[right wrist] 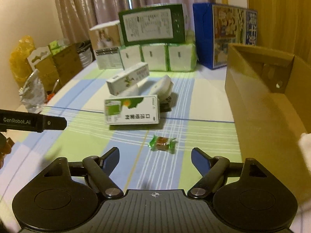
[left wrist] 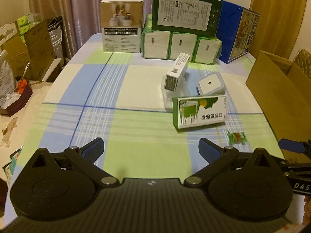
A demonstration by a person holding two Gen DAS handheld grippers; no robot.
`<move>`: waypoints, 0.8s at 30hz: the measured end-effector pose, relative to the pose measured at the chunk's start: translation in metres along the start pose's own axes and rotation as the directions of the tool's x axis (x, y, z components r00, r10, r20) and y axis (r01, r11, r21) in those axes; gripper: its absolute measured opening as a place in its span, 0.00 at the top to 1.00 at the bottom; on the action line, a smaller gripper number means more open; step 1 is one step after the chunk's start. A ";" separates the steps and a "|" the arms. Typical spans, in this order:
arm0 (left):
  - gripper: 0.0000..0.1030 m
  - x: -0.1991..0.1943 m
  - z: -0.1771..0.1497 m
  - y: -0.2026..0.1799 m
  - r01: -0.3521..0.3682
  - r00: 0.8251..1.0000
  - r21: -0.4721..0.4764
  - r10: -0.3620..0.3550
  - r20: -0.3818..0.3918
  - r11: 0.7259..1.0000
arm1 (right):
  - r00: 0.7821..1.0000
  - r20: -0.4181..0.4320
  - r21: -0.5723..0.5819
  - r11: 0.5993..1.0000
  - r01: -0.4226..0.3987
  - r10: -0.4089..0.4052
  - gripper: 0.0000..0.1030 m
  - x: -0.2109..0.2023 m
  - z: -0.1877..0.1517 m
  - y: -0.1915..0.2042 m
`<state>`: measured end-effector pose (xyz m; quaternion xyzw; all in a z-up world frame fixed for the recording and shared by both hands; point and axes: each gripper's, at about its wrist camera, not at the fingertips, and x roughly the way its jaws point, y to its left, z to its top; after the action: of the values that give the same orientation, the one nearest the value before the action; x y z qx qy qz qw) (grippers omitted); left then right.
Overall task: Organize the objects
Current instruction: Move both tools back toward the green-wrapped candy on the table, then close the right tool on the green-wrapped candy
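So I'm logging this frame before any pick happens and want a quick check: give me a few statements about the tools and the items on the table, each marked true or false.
1. Both the left tool and the right tool are open and hold nothing. True.
2. The wrapped candy lies on the tablecloth just ahead of the right tool. True.
3. The green and white carton stands upright on its end. False: it lies flat on the tablecloth.
4. The candy is already inside the cardboard box. False: it lies on the tablecloth, outside the box.
5. The dark green box rests on top of the tissue packs. True.
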<state>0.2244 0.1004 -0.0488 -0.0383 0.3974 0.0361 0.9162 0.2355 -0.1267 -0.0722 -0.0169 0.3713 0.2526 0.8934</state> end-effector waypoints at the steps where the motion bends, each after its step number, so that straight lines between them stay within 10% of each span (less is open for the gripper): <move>1: 0.01 0.008 0.002 -0.001 0.001 1.000 0.001 -0.001 0.001 1.000 | 1.000 -0.006 0.015 1.000 -0.005 0.005 0.27 0.007 0.002 -0.002; 16: 0.01 0.058 0.007 0.004 0.021 0.999 0.024 -0.020 -0.033 1.000 | 0.997 -0.042 0.006 0.998 0.060 -0.060 0.41 0.073 0.003 -0.005; 24: 0.01 0.066 0.008 0.006 0.023 0.999 0.047 -0.021 -0.045 0.999 | 0.994 -0.039 -0.030 0.994 0.101 -0.102 0.76 0.074 0.003 -0.002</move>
<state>0.2743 0.1097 -0.0916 -0.0217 0.4178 0.0158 0.9081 0.2827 -0.0952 -0.1197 -0.0532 0.3844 0.2116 0.8970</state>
